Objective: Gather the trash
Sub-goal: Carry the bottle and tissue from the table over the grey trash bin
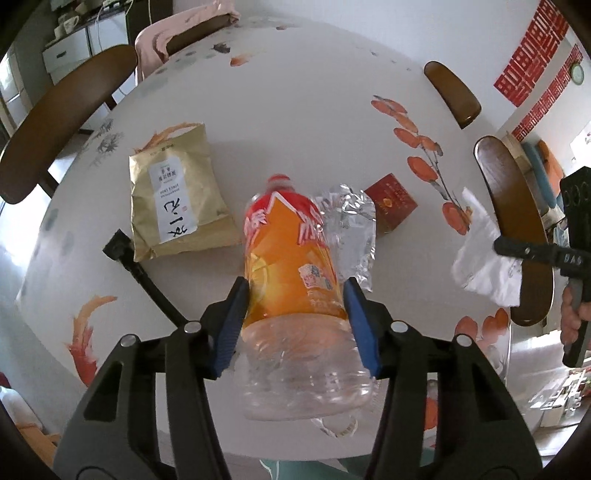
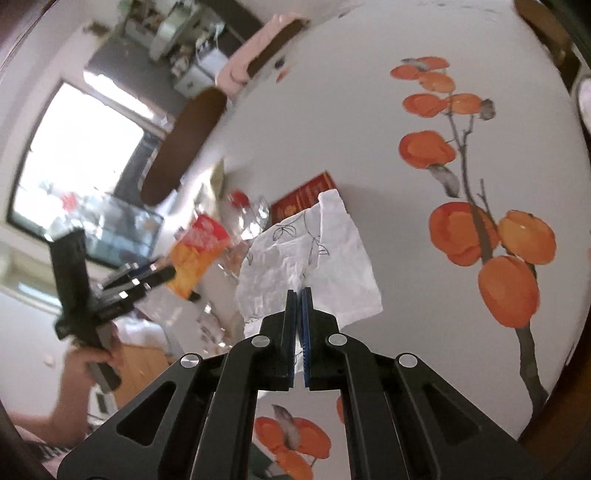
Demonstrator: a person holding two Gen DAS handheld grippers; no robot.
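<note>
My left gripper (image 1: 295,295) is shut on an empty plastic bottle (image 1: 291,280) with an orange and red label and a red cap, held above the table. My right gripper (image 2: 300,293) is shut on a crumpled white paper napkin (image 2: 314,266) with a leaf drawing, lifted off the table; the napkin also shows in the left wrist view (image 1: 484,254). A crumpled silver foil wrapper (image 1: 351,225), a small red box (image 1: 391,203) and a tan paper bag (image 1: 177,195) lie on the table. The bottle also shows in the right wrist view (image 2: 199,254).
The round white table (image 1: 295,110) has a print of orange fruit. Wooden chairs (image 1: 62,118) stand around it, one with pink cloth (image 1: 184,33). A black stand (image 1: 140,273) lies by the bag. The table's near edge is low in the left wrist view.
</note>
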